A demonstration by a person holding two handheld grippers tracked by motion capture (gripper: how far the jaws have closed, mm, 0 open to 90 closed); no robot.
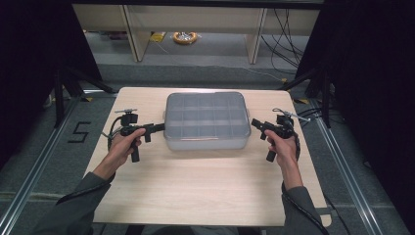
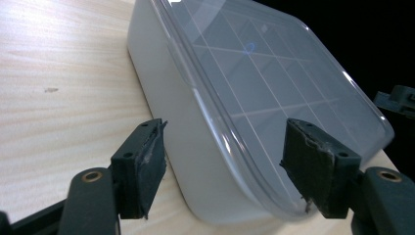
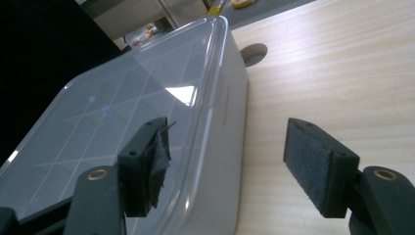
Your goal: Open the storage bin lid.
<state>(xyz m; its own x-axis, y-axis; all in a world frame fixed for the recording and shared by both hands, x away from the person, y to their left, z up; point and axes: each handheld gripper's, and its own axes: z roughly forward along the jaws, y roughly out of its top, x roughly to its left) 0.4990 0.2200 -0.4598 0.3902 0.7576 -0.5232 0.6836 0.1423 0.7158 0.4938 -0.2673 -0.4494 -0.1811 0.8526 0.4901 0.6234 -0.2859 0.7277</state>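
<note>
A translucent grey box with a clear lid and a grid of compartments lies at the middle back of the wooden table. My left gripper is at the box's left end. In the left gripper view the box has its lid edge and corner between the wide-open jaws of the left gripper. My right gripper is at the box's right end. In the right gripper view the right gripper is open astride the side wall of the box. Neither grips it.
A round cable hole is cut in the table beyond the box. Behind the table stand pale shelf legs, floor cables and a yellow roll. Black curtains flank both sides. A "5" marks the floor at left.
</note>
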